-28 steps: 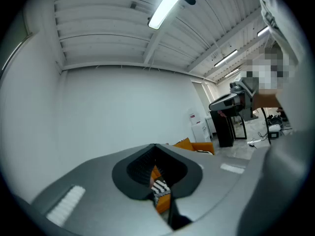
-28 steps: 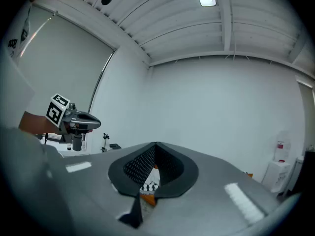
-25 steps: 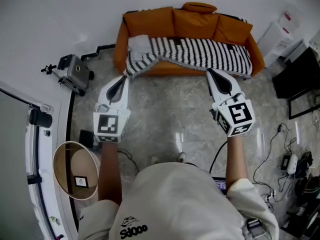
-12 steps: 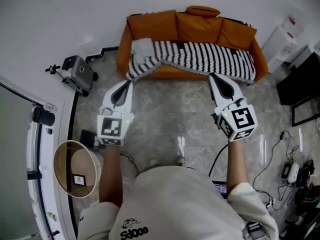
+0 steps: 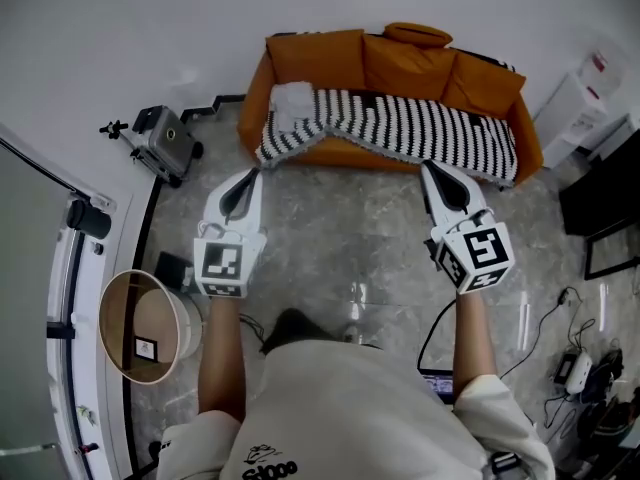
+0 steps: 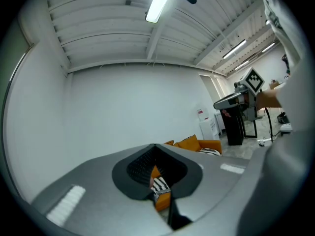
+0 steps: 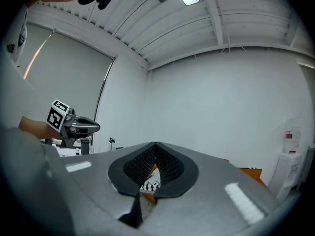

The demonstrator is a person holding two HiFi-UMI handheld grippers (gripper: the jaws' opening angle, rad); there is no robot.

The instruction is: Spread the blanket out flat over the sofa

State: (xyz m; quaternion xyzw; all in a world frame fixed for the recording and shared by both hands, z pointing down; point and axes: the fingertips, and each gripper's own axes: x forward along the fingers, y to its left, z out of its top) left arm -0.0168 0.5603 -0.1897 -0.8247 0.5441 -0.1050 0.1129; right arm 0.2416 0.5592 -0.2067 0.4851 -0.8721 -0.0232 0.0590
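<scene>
The orange sofa (image 5: pixel 400 53) stands against the white wall. A black-and-white striped blanket (image 5: pixel 420 123) lies along its seat and hangs over the front edge, with a pale bunched part (image 5: pixel 292 96) at the left end. My left gripper (image 5: pixel 250 173) is shut and empty, its tip just in front of the blanket's left corner. My right gripper (image 5: pixel 428 165) is also shut and empty, near the blanket's right front hem. In the left gripper view the shut left gripper (image 6: pixel 155 146) frames a bit of the blanket (image 6: pixel 160 186). In the right gripper view the right gripper (image 7: pixel 156 144) does the same.
A round wooden bin (image 5: pixel 140 328) stands at my left, and a grey device on a small tripod (image 5: pixel 165 138) sits near the sofa's left arm. White cabinets (image 5: pixel 585 93) and dark furniture (image 5: pixel 605 183) stand at the right, with cables (image 5: pixel 580 358) on the marble floor.
The view has shifted, so the sofa sits a little lower and further right. Both grippers stay shut in front of the blanket. A dark shoe now shows between my arms.
</scene>
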